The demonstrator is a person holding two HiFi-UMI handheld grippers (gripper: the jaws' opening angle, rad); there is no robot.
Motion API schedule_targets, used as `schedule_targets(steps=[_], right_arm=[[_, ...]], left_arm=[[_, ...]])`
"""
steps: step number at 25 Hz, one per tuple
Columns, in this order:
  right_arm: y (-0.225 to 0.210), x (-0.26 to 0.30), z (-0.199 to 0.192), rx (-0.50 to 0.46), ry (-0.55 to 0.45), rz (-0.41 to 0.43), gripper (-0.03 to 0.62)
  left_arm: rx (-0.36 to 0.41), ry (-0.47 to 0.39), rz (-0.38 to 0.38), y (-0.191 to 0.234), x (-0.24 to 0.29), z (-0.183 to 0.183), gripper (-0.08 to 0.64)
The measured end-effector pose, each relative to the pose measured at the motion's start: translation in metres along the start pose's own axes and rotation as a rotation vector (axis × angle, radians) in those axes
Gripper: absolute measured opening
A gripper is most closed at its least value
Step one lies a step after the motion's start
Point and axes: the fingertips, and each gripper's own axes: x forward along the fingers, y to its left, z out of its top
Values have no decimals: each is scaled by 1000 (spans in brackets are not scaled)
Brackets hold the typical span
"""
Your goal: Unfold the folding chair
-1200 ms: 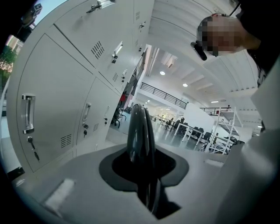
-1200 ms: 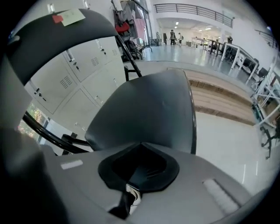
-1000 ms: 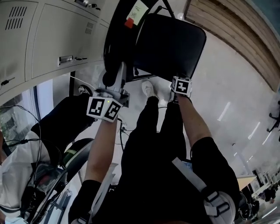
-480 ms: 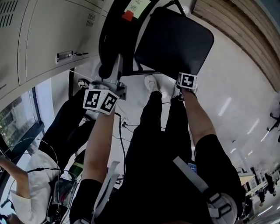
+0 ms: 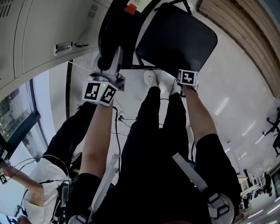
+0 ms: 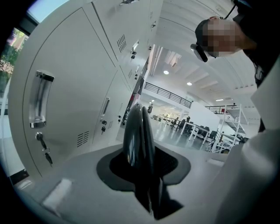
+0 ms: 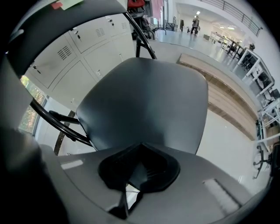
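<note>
Closed tool (image 7: 140, 151) at black chair seat (image 7: 144, 100) edge, lockers (image 7: 94, 43) behind

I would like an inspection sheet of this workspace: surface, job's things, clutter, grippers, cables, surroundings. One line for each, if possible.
Surface: pale glossy floor.
Job's things: folding chair, black seat, black backrest with red tag.
Clutter: nothing seen.
Grippers: left gripper jaws apart around the backrest's edge, just been opening; right gripper shut at the seat's front edge.
Cables: thin cable trailing over the floor.
Surroundings: grey lockers, wooden strip, window, another person.
</note>
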Motion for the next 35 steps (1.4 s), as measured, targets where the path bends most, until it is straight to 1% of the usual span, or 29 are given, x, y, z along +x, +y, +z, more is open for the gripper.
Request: schedule_targets(steps=[3, 6, 11, 13, 14, 16, 17, 20, 23, 24, 26, 28, 30, 32, 34, 35], right_arm=[[28, -4, 15, -79, -28, 59, 6], [50, 12, 12, -135, -14, 108, 6], [61, 24, 11, -137, -3, 126, 26], [57, 22, 10, -134, 10, 109, 26], [56, 19, 11, -135, 1, 106, 26], [59, 9, 15, -142, -49, 121, 25], [62, 0, 19, -141, -72, 127, 9], [72, -30, 39, -129, -144, 144, 2], [83, -73, 67, -85, -229, 195, 2], [88, -89, 78, -73, -264, 218, 2], [98, -123, 104, -65, -339, 257, 2], [106, -156, 131, -78, -410, 290, 3], [116, -187, 143, -108, -451, 326, 2], [129, -215, 150, -175, -488, 354, 2], [138, -244, 167, -234, -565, 373, 2], [140, -260, 176, -239, -610, 384, 2]], left_arm=[[2, -12, 35, 5, -1, -1, 126], [13, 1, 32, 4, -1, -2, 129], [27, 28, 12, 2, -2, -4, 136], [51, 51, 9, 4, -5, -5, 156], [59, 58, 9, 5, -8, -6, 169], [64, 68, 21, 6, -15, -9, 173], [63, 76, 34, 7, -18, -11, 177], [56, 118, 85, 11, -22, -15, 189], [-1, 135, 126, 17, -29, -14, 198], [-6, 140, 138, 18, -34, -11, 221], [6, 137, 155, 19, -41, 0, 225], [3, 99, 182, 20, -48, 16, 225], [-45, 43, 211, 19, -61, 33, 225], [-102, -22, 213, 15, -75, 52, 225], [-111, -72, 205, 10, -86, 72, 224], [-104, -87, 201, 6, -93, 80, 224]])
